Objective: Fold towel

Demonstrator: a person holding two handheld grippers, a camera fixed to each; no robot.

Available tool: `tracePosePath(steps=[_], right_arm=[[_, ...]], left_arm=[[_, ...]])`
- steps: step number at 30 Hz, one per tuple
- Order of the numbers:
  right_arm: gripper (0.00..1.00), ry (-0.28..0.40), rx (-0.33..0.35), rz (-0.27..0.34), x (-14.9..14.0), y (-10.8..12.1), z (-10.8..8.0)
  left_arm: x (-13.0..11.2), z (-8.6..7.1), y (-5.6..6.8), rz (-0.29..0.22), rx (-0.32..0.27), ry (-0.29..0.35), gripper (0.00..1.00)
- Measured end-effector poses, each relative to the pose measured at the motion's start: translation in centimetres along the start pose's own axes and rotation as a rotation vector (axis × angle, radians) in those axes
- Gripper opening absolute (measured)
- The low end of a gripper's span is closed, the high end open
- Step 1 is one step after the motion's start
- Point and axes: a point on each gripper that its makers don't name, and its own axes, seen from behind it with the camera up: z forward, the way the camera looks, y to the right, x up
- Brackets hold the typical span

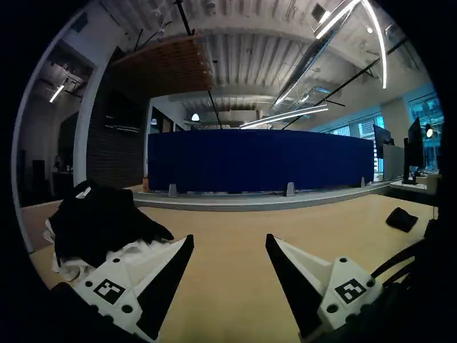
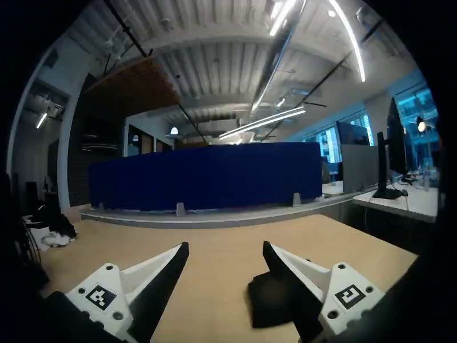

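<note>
Left gripper (image 1: 229,236) stands wide open above the light wooden table (image 1: 240,274), with nothing between its fingers. Each white finger carries a square black-and-white code marker (image 1: 108,290) (a pattern, not letters). On the left of the left gripper view, just beyond the finger, a crumpled black towel (image 1: 97,223) lies on top of white cloth (image 1: 137,250), near the edge of the table. A small white tag (image 1: 84,192) sits on the black towel, too small to read. A small folded black cloth (image 1: 401,219) lies well apart from it, at the far right of the table. Behind the table stands a long blue partition (image 1: 257,160).

The right gripper (image 2: 225,244) is also spread wide and holds nothing. A dark folded cloth (image 2: 268,297) lies on the table just beside one finger (whether they touch, I cannot tell). A heap of black and white cloth (image 2: 57,233) shows far off at the left. A monitor (image 2: 394,148) stands on a white desk (image 2: 400,206) at the right.
</note>
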Motion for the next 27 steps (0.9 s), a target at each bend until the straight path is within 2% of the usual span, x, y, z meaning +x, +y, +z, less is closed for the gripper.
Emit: tracePosePath(steps=[9, 20, 27], right_arm=[[1.00, -0.013, -0.006, 0.047, -1.5, 0.5, 0.2], [1.00, -0.019, -0.003, 0.069, -2.9, 0.8, 0.2], [1.00, -0.019, 0.002, 0.037, -3.3, 0.0, 0.3]], left_arm=[[0.0, 0.0, 0.0, 0.000, 0.000, 0.000, 0.93], [0.0, 0.0, 0.0, 0.000, 0.000, 0.000, 0.93], [0.0, 0.0, -0.1, 0.000, 0.000, 0.000, 0.93]])
